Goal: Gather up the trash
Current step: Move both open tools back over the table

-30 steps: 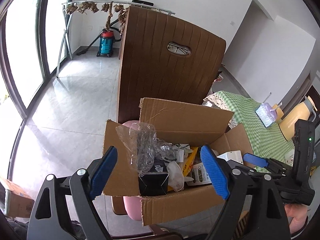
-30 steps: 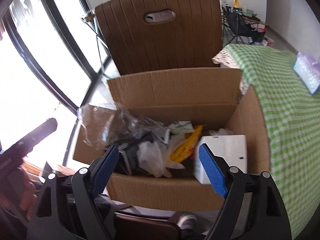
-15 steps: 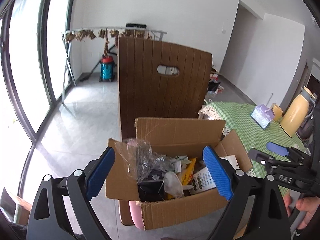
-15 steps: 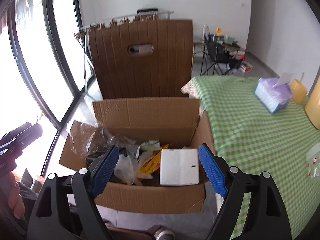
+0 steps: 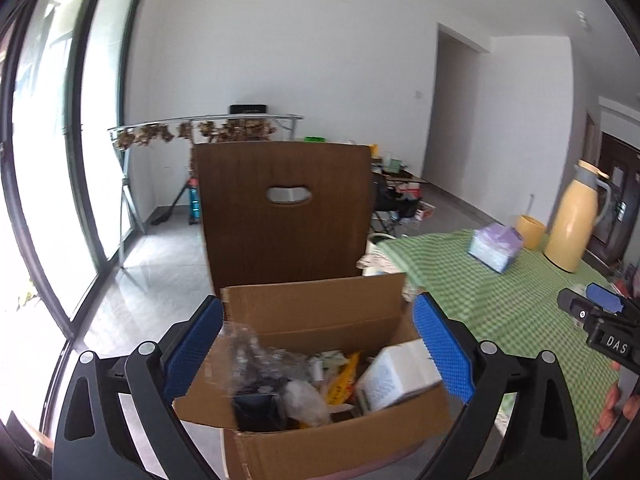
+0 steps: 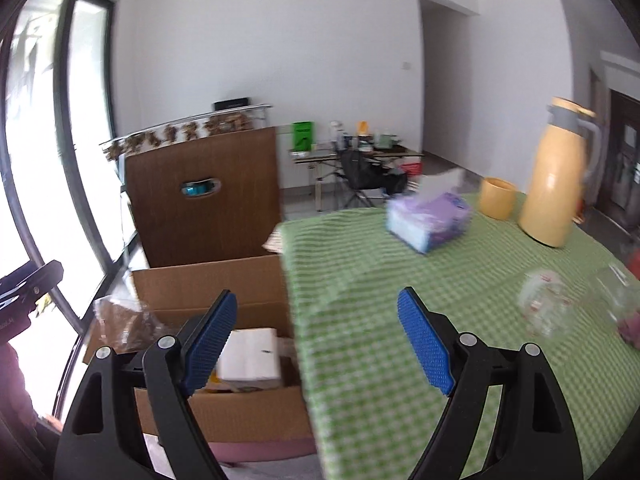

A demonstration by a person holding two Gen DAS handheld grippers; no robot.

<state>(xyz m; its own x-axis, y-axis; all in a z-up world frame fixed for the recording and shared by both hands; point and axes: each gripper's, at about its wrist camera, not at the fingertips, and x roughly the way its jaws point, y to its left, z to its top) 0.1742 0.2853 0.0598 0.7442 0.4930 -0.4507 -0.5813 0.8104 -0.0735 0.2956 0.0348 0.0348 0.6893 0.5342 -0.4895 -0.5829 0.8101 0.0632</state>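
Open cardboard box [image 5: 320, 364] – flaps up – full of crumpled trash [image 5: 304, 384].

White walls [image 5: 320, 40], grey tiled floor [image 5: 160, 264]; bright tall windows [image 5: 48, 160] left of the brown chair [image 5: 280, 232]

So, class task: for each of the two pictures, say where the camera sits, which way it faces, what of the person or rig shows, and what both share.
Left wrist: on the left gripper, facing the cardboard box of trash; the right gripper shows at its right edge.
Right wrist: on the right gripper, facing the green checked tablecloth; the left gripper shows at its left edge.
Shared: box, brown chair back, tissue pack, yellow jug.
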